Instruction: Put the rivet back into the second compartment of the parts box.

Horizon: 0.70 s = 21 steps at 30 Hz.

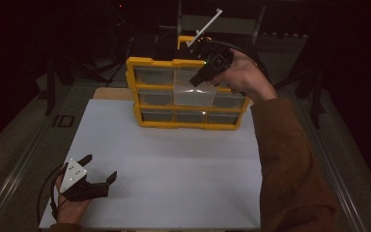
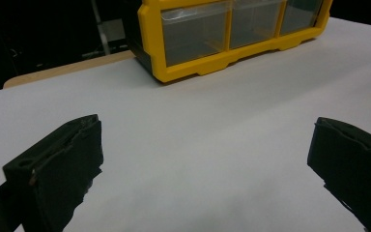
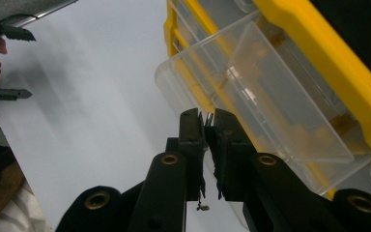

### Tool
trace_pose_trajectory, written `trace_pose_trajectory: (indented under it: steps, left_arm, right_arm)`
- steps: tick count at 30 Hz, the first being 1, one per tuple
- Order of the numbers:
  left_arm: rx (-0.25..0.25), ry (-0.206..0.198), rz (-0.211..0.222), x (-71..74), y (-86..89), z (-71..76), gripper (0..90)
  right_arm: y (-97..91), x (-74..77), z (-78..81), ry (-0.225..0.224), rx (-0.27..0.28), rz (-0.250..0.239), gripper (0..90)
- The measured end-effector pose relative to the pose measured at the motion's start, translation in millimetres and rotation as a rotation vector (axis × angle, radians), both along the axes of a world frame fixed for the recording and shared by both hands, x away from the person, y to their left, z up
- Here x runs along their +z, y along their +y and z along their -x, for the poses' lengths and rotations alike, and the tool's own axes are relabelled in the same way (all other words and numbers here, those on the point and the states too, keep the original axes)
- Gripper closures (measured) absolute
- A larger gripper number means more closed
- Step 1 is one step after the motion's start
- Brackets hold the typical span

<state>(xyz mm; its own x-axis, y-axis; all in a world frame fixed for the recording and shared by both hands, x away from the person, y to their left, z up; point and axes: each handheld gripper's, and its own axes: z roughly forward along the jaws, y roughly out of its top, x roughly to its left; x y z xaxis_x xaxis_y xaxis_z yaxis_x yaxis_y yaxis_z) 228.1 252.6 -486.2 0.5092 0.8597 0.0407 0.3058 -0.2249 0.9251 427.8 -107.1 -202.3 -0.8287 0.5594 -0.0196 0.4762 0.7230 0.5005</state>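
A yellow drawer cabinet (image 1: 140,63) (image 2: 154,38) (image 3: 319,43) with clear drawers stands at the back of the white board (image 1: 174,169). Its middle clear drawer (image 1: 193,94) (image 3: 256,96) is pulled out. My right gripper (image 1: 196,81) (image 3: 207,116) hangs tilted just above that drawer's front. Its jaws are pressed nearly together on a small thin pale piece at the tips; I cannot tell what it is. My left gripper (image 1: 100,167) (image 2: 206,123) (image 3: 21,63) rests low at the board's near left corner, open wide with nothing between its fingers.
A wooden edge (image 1: 108,93) (image 2: 63,72) shows behind the board's far left corner. Metal rails (image 1: 14,174) run along both sides of the table. A white rod (image 1: 207,26) slants behind the cabinet. The surroundings are dark.
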Motion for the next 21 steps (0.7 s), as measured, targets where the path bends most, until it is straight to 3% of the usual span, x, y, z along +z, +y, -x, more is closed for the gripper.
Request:
trace_pose_trajectory:
  steps: [11,21]
  left_arm:
    - [0.001,0.001,0.002,0.0,0.2,-0.1,0.0]
    - [-0.001,0.000,0.000,-0.1,-0.2,0.1,0.0]
  right_arm:
    - [-6.9,0.0,-13.3,-0.005,-0.081,-0.034,82.2]
    - [2.1,-4.2,-18.9,-0.015,-0.099,-0.037,81.3]
